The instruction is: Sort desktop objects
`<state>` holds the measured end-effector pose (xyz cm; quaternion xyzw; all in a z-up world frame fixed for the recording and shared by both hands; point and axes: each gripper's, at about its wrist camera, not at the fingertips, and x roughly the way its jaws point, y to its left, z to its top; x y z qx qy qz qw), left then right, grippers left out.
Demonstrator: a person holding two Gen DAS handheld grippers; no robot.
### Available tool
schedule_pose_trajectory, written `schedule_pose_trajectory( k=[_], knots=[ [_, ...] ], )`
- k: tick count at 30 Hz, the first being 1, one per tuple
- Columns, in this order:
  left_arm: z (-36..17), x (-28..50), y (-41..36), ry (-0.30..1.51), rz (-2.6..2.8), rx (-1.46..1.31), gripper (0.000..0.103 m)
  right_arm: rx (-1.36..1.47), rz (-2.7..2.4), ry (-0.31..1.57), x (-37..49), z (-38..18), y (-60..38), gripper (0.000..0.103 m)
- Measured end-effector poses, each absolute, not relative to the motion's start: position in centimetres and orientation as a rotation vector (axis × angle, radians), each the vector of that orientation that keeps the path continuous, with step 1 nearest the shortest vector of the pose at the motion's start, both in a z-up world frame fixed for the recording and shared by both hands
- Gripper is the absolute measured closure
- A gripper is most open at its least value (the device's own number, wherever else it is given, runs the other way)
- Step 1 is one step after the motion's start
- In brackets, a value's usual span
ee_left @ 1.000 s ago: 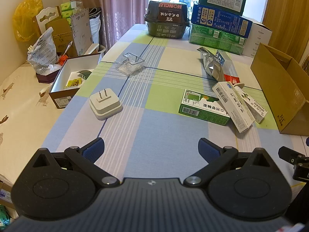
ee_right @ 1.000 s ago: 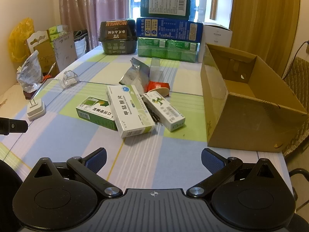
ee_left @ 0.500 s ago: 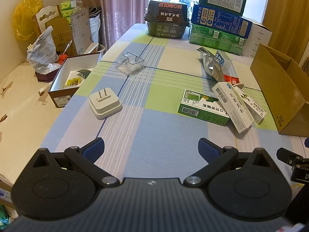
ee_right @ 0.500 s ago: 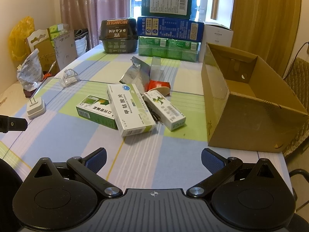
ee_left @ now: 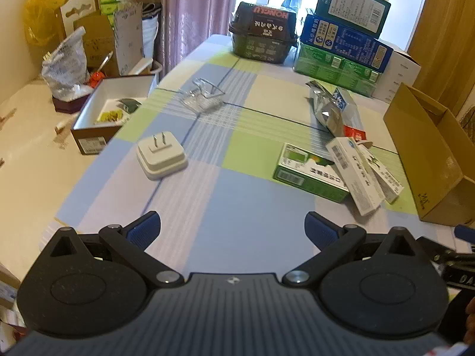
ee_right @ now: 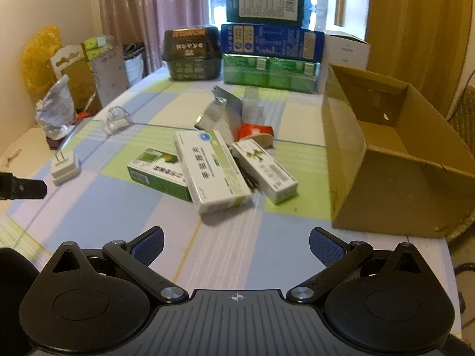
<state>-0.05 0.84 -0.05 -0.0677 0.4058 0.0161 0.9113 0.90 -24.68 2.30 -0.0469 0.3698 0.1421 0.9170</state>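
Observation:
A white plug adapter (ee_left: 161,155) (ee_right: 65,167) lies prongs-up on the checked tablecloth, ahead and left of my open left gripper (ee_left: 233,231). A green medicine box (ee_left: 308,173) (ee_right: 160,172), a long white box (ee_right: 212,170) leaning on it and a smaller white-green box (ee_right: 264,170) lie in a loose pile. Behind them are a silver foil pouch (ee_right: 221,112) and a red packet (ee_right: 255,132). My right gripper (ee_right: 236,247) is open and empty, short of the pile. A clear plastic dish (ee_left: 203,98) sits farther back.
An open brown cardboard box (ee_right: 394,160) stands at the right. A white-lined tray box (ee_left: 112,112) with small items sits at the table's left edge. Stacked cartons (ee_right: 267,56) and a black container (ee_right: 191,55) line the far end. The left gripper's tip (ee_right: 22,185) shows at the left.
Both grippers have crept slightly forward toward the objects. Nothing on the table has moved, and both stay open.

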Motion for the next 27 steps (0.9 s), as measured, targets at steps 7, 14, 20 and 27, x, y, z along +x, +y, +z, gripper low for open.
schedule_pose_trajectory(
  k=[7, 14, 20, 27],
  knots=[
    [-0.6, 1.5, 3.0, 0.818, 0.079, -0.084, 0.002, -0.108, 0.38, 0.755, 3.5, 2.4, -24.0, 0.002],
    [-2.0, 3.8, 5.2, 0.812, 0.018, 0.021, 0.002, -0.186, 0.466, 0.752, 7.6, 1.9, -23.0, 0.002],
    [-3.5, 5.7, 7.0, 0.812, -0.041, 0.086, 0.002, -0.257, 0.56, 0.793, 11.3, 0.6, -22.1, 0.002],
    [-4.9, 7.6, 9.0, 0.812, -0.107, 0.184, 0.002, -0.315, 0.647, 0.849, 14.5, -1.2, -21.1, 0.002]
  ],
)
